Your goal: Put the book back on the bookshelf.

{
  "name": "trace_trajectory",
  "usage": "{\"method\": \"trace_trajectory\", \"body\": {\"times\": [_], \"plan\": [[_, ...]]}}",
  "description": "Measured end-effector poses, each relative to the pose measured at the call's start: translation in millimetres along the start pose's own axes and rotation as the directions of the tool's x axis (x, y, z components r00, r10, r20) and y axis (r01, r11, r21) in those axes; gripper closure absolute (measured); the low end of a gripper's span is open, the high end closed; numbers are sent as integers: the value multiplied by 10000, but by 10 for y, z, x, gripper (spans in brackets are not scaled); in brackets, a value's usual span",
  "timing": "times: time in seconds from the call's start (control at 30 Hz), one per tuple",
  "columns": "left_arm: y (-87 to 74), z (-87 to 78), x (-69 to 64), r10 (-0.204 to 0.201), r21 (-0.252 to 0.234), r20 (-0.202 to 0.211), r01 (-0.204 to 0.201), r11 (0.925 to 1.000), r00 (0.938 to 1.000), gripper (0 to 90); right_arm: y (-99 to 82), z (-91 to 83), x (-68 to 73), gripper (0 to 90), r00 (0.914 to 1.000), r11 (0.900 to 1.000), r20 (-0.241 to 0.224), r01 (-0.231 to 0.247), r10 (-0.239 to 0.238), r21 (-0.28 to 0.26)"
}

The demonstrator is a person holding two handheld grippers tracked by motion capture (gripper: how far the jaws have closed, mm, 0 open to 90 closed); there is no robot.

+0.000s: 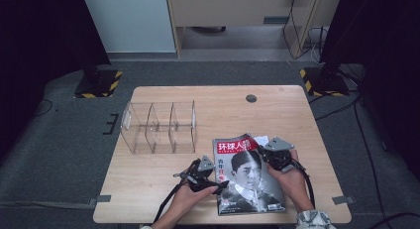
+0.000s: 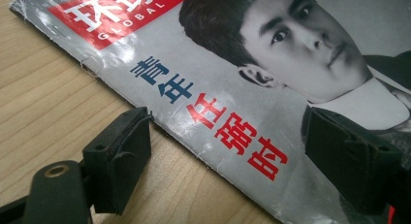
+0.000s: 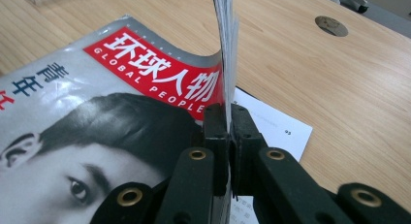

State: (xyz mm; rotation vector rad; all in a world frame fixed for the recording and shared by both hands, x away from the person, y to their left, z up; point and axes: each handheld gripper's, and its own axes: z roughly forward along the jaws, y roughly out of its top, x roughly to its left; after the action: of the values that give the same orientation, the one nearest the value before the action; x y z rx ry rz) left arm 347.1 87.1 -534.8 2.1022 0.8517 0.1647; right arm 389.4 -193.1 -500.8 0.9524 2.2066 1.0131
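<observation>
1. My right gripper (image 3: 228,136) is clamped on the magazine's (image 1: 250,177) lifted right edge.
2. My left gripper (image 2: 228,161) stands apart, straddling its left edge.
3. The magazine lies by the tabletop's (image 1: 223,97) near edge, toward the right corner.

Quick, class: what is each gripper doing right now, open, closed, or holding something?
Left gripper: open, jaws astride the magazine's spine edge, not pressing it.
Right gripper: shut on the magazine's lifted page edge.

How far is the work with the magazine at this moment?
Done: the right hand-held gripper has shut on the lifted edge of the glossy magazine with the black-and-white portrait cover. In hand: the left hand-held gripper stands open over its spine. Left: perhaps moving it to the clear plastic divider rack.
</observation>
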Motion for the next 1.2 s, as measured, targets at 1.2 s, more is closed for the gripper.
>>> {"method": "trace_trajectory", "body": {"times": [1.2], "plan": [[162,176,162,-1066,-379,921,1105,9932,9900,127,400,-377,-28,884,9981,9727,-291,-588,536,-2244]]}}
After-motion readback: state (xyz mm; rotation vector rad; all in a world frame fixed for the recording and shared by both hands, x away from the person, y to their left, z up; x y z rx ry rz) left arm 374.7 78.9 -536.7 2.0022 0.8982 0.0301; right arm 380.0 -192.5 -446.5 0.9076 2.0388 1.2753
